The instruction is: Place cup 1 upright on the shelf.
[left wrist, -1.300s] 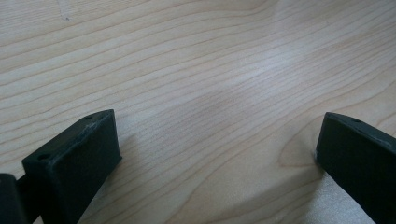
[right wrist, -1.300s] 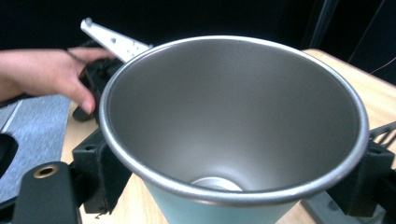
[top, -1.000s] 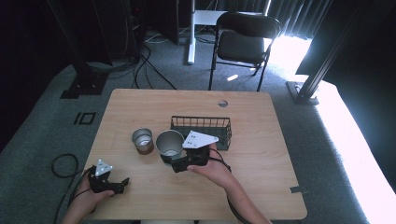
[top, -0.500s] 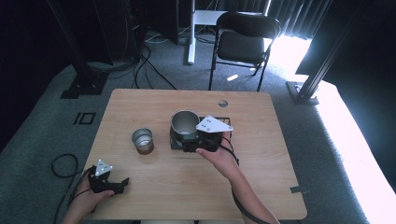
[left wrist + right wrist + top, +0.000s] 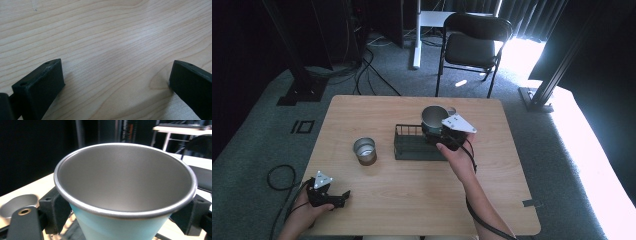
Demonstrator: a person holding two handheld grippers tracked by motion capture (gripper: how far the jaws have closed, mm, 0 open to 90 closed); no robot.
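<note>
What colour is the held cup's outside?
Light blue, on the metal cup; clearest in the right gripper view.

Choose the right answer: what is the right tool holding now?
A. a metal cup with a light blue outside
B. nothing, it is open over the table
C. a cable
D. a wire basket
A: in the right gripper view the jaws of the right tool press both sides of the cup, held above the basket in the high view.

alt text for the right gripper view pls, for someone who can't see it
A light blue metal cup with a bare steel inside is clamped between the right gripper's two black jaws, its open mouth facing the camera. A second metal cup sits on the wooden table at lower left, against a dark room.
</note>
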